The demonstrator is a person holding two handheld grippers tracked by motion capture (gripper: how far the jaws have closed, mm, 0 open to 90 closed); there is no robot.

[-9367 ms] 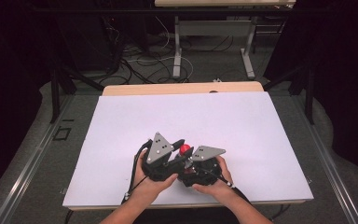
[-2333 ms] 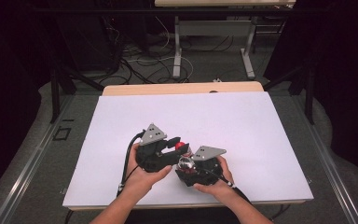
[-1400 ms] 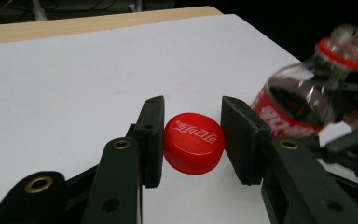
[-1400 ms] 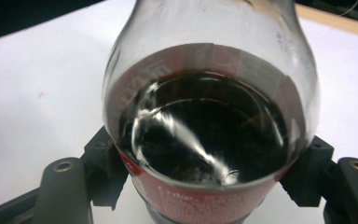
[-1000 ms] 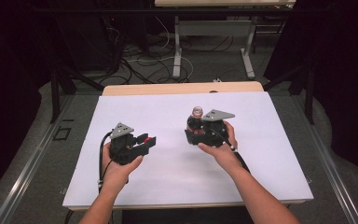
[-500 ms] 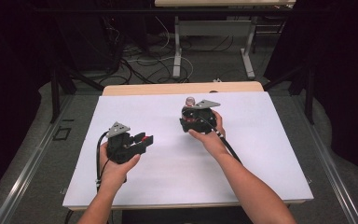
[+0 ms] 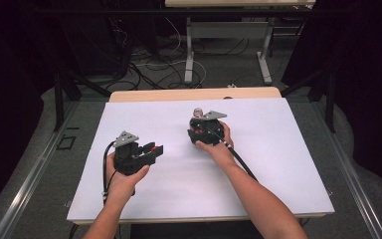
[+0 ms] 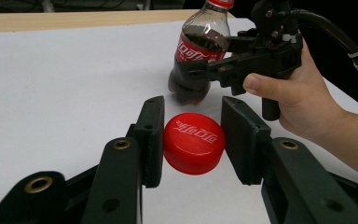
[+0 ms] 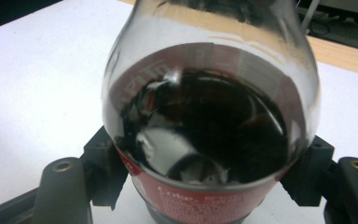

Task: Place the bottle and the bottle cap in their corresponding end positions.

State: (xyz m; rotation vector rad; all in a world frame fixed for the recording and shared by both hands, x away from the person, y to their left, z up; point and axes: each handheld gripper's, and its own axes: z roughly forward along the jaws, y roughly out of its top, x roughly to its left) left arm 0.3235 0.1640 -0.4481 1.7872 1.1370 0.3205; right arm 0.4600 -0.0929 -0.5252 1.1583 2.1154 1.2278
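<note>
Small cola bottle (image 8: 196,56) upright toward the far middle of the white desk (image 7: 278,164), clamped around its labelled waist by the right gripper (image 7: 205,130), jaws closed on both sides of the body as seen in the right gripper view (image 9: 209,140). Long axis vertical, open neck up, base seemingly just at the desk surface; contact not clear. About half full of dark liquid, so probably moderately heavy low down, with thin smooth plastic likely to dent and slip under a hard squeeze; best held at the label band or lower, kept plumb to avoid spilling.

Red cap (image 8: 194,143) gripped edgewise in the left gripper (image 7: 146,151), jaws closed on its rim, at the near left. Light, rigid, ribbed, easy to hold by the rim; printed top facing the left gripper camera.
</note>
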